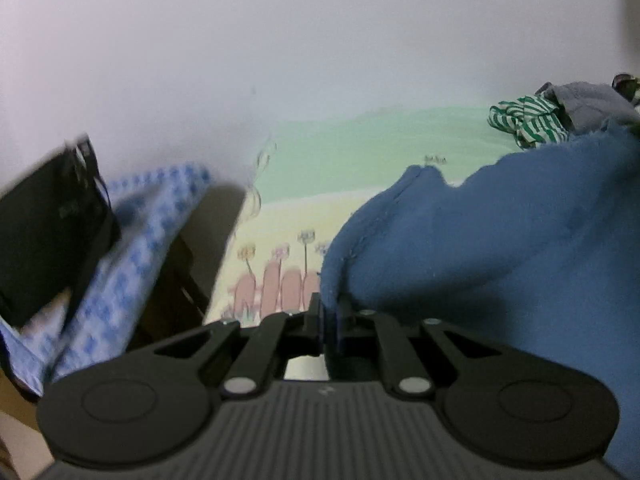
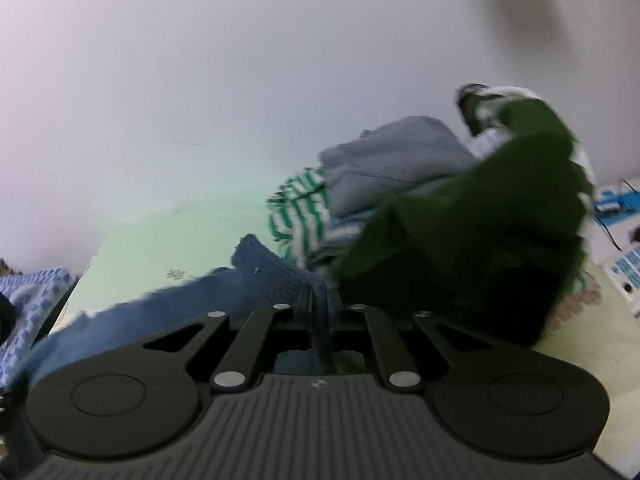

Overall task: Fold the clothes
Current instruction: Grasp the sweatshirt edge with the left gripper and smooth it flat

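To the left of the left gripper (image 1: 329, 312), a blue-and-white checked cloth (image 1: 132, 248) drapes down beside a black object (image 1: 48, 232), both blurred. Ahead of the fingers lies a printed sheet (image 1: 360, 148), pale green farther off and cream with pink flower shapes nearer. The left gripper's jaws are drawn nearly together, pinching the hemmed edge of a blue garment (image 1: 500, 248); the fabric rises from between the fingers and spreads up and to the right, filling that side of the left wrist view. Beyond it, at the far right, sit a green-and-white striped garment (image 1: 528, 120) and a grey garment (image 1: 592, 104), touching each other.

In the right wrist view, the checked cloth (image 2: 36, 296) shows at the far left. The blue garment (image 2: 180, 304) runs from there toward the right gripper (image 2: 320, 300), whose jaws are also closed almost fully, clamping a fold of that same blue fabric. Just ahead and slightly left of the fingers lies the striped garment (image 2: 304, 208), with the grey garment (image 2: 396, 160) stacked against it. To the right of the fingers, a dark green garment (image 2: 480, 216) is heaped, blurred, touching the grey one. At the far right edge are white and blue boxes (image 2: 620, 256) on the cream surface.
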A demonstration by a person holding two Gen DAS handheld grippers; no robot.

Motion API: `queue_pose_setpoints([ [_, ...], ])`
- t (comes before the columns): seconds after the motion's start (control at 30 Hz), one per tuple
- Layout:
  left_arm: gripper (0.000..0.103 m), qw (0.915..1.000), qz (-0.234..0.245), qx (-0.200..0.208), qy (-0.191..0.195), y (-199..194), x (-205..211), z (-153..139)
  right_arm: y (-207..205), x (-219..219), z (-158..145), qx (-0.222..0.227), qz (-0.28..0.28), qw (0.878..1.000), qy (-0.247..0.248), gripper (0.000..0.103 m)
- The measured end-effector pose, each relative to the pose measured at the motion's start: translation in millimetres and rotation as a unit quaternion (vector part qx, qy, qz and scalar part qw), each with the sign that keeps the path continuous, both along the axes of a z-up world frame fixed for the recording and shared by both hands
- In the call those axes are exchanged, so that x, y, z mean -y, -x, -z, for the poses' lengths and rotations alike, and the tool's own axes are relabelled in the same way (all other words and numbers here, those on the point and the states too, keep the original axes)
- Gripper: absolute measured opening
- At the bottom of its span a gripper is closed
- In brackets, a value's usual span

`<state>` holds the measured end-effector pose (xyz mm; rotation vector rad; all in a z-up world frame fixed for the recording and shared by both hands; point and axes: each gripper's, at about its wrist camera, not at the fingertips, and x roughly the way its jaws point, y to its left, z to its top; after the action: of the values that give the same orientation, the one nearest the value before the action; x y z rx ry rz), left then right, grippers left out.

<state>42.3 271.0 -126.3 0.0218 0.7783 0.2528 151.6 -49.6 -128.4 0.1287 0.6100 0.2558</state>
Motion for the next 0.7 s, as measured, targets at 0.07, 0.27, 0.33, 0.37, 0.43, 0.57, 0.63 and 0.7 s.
queue_pose_setpoints([
  [0.07,0.008,0.9999,0.001,-0.017,-0.002,-4.0,2.5,12.6,-3.2,-6.0,9.8,-0.006,-0.006,1.0,0.029,0.007],
  [0.27,0.023,0.9977,0.062,-0.021,-0.016,2.2,17.4,22.7,-12.7,-24.1,39.3,-0.024,-0.026,0.993,0.117,0.032],
  [0.33,0.047,0.9968,0.079,-0.006,0.008,10.5,12.4,17.3,-15.4,-29.3,47.7,-0.028,-0.032,0.989,0.143,0.053],
  [0.37,0.054,0.9963,0.081,0.003,0.028,12.5,6.9,14.8,-13.3,-25.9,41.9,-0.019,-0.037,0.99,0.135,0.055],
  [0.43,0.061,0.9953,0.077,0.021,0.055,8.2,-6.6,10.5,-15.6,-24.8,30.5,-0.009,-0.052,0.991,0.122,0.055],
  [0.57,0.065,0.991,0.093,0.009,0.096,-22.1,-19.3,9.3,-31.3,-34.1,20.1,-0.024,-0.078,0.993,0.091,0.057],
  [0.63,0.061,0.9905,0.094,-0.013,0.099,-42.3,-20.3,20.2,-41.4,-46.0,25.3,-0.031,-0.092,0.99,0.099,0.057],
  [0.7,0.058,0.989,0.104,-0.035,0.099,-54.3,-13.4,30.3,-53.2,-59.4,35.0,-0.036,-0.107,0.985,0.127,0.057],
])
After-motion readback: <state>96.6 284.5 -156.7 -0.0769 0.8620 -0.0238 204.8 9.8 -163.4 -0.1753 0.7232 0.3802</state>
